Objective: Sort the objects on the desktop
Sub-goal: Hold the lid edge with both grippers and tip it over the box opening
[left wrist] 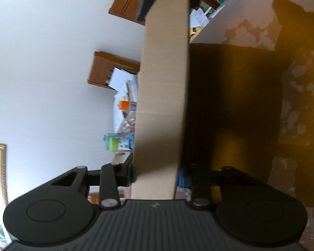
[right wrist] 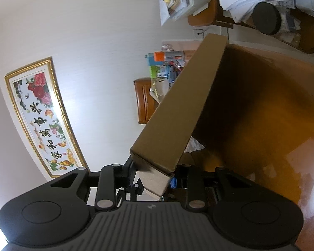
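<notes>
Both tongs, left (left wrist: 155,175) and right (right wrist: 155,177), clench the cardboard box (right wrist: 182,104), its long axis running straight ahead of each.

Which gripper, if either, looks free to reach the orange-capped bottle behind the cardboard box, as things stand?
Probably neither. The left gripper and right gripper are both shut on the cardboard box, which also stands between them and the orange-capped bottle.

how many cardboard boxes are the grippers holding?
1. The long flat cardboard box sits between the left gripper fingers in its view; the right gripper clamps one corner end. Another box behind it could be hidden.
</notes>
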Available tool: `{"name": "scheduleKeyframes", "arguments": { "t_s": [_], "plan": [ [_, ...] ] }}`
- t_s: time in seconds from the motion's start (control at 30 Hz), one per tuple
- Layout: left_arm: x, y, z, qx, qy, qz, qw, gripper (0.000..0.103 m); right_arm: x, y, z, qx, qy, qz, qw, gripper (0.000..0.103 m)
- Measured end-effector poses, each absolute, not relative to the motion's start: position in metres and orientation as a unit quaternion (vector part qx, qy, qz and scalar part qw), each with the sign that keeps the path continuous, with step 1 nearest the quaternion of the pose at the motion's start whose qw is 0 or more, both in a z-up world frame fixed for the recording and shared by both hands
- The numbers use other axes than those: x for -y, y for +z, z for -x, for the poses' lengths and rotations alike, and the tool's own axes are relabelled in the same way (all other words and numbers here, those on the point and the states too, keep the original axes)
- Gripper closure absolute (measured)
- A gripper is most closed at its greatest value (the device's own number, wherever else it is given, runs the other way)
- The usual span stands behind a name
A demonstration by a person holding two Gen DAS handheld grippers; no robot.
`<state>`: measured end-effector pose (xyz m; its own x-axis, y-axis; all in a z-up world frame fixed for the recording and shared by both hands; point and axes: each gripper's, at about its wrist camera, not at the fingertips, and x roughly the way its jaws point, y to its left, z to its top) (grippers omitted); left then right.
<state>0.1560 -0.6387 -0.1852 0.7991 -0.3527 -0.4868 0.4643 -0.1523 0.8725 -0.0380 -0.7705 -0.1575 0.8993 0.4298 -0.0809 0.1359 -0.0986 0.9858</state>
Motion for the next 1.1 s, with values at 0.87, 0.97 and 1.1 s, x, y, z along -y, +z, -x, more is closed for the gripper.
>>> {"name": "scheduleKeyframes", "arguments": {
  "t_s": [0.87, 0.97, 1.1],
  "plan": [
    [0.641, -0.200, -0.139, 0.025, -0.321, -0.693, 0.645, 0.068, 0.840, -0.184, 0.008, -0.282, 0.108, -0.773, 0.558, 0.007],
    [0.643, -0.200, -0.141, 0.025, -0.319, -0.696, 0.643, 0.068, 0.841, -0.188, -0.009, -0.329, 0.107, -0.747, 0.567, 0.032],
    [0.643, -0.201, -0.141, 0.032, -0.319, -0.702, 0.636, 0.068, 0.838, -0.188, -0.016, -0.364, 0.111, -0.718, 0.583, 0.055]
  ]
}}
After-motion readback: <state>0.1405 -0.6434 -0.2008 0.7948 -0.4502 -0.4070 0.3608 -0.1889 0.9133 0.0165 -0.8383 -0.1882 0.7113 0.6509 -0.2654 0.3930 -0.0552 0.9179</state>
